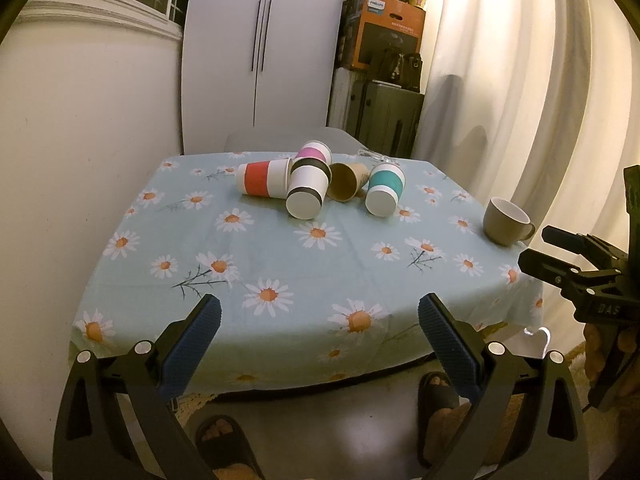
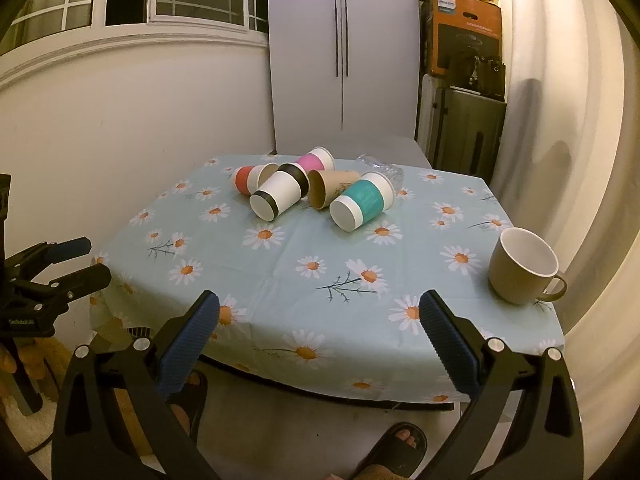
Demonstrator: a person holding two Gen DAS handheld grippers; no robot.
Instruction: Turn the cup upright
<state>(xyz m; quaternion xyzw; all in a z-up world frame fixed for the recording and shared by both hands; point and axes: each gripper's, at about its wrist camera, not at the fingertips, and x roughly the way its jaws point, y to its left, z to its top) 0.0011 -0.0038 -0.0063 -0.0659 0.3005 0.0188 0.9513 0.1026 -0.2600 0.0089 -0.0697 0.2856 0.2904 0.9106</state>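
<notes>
My left tongs (image 1: 319, 322) and right tongs (image 2: 319, 320) both gape wide, empty, off the near edge of the daisy-cloth surface (image 1: 280, 256). Glazed mug (image 2: 523, 266) upright, near right. Far centre: paper cups heaped on their sides, smooth, tapered. Teal-banded cup (image 2: 362, 201) lies base toward me, rim away-right, closer to my right tongs; judge that first

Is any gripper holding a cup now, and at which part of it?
Nothing is held. The left gripper and the right gripper are both open and empty, short of the table. The paper cups lie untouched.
</notes>
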